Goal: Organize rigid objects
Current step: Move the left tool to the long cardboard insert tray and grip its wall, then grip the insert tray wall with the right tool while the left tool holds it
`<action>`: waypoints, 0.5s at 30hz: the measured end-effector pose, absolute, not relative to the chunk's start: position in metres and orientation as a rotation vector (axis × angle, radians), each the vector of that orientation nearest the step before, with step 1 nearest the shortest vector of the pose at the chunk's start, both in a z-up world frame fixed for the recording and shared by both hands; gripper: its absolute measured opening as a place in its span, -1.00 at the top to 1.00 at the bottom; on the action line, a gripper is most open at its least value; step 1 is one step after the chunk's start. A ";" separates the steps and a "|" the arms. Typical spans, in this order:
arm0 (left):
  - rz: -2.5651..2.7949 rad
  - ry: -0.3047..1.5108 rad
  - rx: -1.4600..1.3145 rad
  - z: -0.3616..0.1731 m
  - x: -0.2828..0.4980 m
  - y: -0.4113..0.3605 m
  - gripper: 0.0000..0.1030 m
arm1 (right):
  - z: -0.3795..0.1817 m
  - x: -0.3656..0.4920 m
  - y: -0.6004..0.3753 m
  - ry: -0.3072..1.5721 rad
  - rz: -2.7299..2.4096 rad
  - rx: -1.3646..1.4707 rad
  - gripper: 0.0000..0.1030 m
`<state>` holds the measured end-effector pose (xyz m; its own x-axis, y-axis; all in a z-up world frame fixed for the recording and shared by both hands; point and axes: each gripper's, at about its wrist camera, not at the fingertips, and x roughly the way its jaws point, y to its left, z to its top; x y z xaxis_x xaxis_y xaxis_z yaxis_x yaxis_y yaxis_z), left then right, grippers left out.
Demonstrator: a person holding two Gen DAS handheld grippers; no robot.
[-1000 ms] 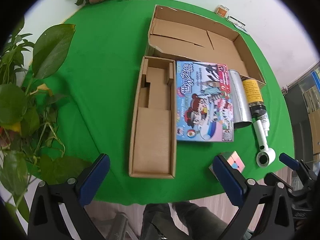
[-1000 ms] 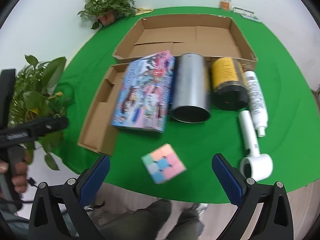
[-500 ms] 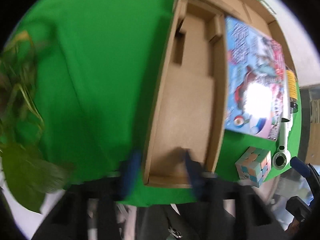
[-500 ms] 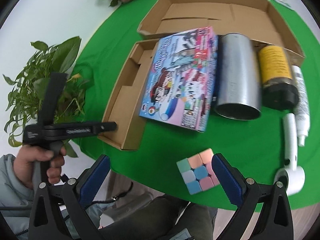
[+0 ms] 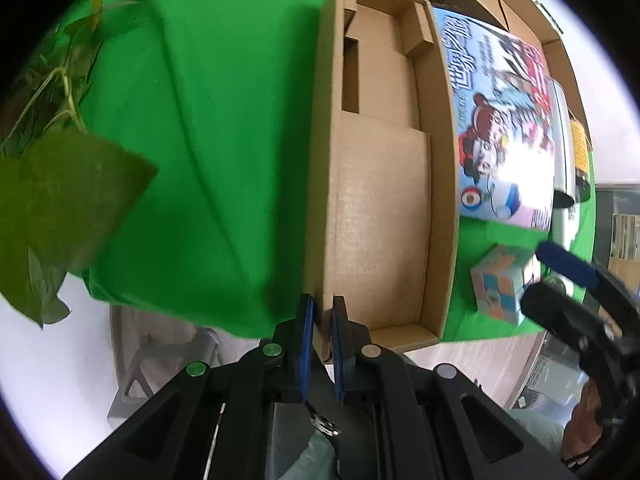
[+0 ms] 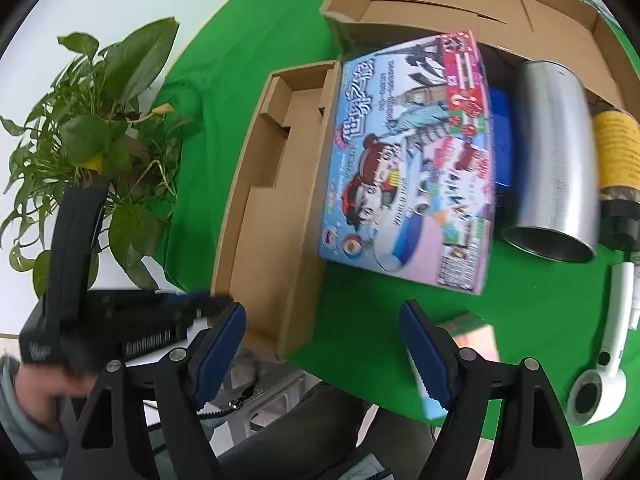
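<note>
The left gripper point(image 5: 320, 320) has just been closing and now pinches the near corner wall of the narrow cardboard tray point(image 5: 380, 220), one blue pad outside and one inside. It points steeply down over the table edge, the person's hand behind it out of this view. That hold is on thin cardboard at one corner only; my judgement is that a lift or drag from here could bend the wall, or let the tray swing and knock the illustrated game box point(image 5: 504, 128) lying just beside its far long side.

The right gripper point(image 6: 322, 320) has also been narrowing, yet its jaws stand fairly wide with nothing pressed between them, only green tablecloth point(image 6: 360, 320) and the tray's near corner showing through the gap. It hovers tilted down over the near table edge. The pastel puzzle cube point(image 5: 500, 288) sits near the table's rim, at the right finger's outer side; a careless sweep could nudge it off.

Farther back lie a steel tumbler point(image 6: 548, 152) on its side, a yellow-labelled jar point(image 6: 616, 148), a white handheld tool point(image 6: 600, 368) and the large open carton point(image 6: 460, 4)
</note>
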<state>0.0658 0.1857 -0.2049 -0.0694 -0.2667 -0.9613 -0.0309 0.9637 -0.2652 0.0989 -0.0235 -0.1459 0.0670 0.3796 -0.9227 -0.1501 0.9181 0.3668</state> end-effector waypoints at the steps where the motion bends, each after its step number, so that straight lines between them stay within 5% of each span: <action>1: -0.204 1.629 -0.227 -0.204 0.063 0.187 0.85 | -0.147 0.099 -0.021 1.452 0.401 0.185 -0.46; 5: -0.222 1.586 -0.174 -0.199 0.063 0.194 0.74 | -0.158 0.098 0.002 1.438 0.373 0.176 0.00; 8: -0.202 1.551 -0.112 -0.201 0.070 0.192 0.12 | -0.170 0.097 0.019 1.444 0.309 0.156 0.43; 10: -0.214 1.554 -0.148 -0.205 0.073 0.195 0.12 | -0.176 0.092 0.021 1.447 0.280 0.174 0.53; 12: -0.267 1.548 -0.237 -0.207 0.076 0.205 0.55 | -0.181 0.089 0.021 1.442 0.299 0.211 0.84; 15: -0.269 1.533 -0.212 -0.205 0.069 0.214 0.75 | -0.178 0.085 0.020 1.426 0.277 0.200 0.86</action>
<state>0.0688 0.2140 -0.2053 0.0180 -0.3028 -0.9529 0.0394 0.9525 -0.3019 0.0846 0.0203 -0.1782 0.1212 0.3063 -0.9442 -0.0690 0.9515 0.2998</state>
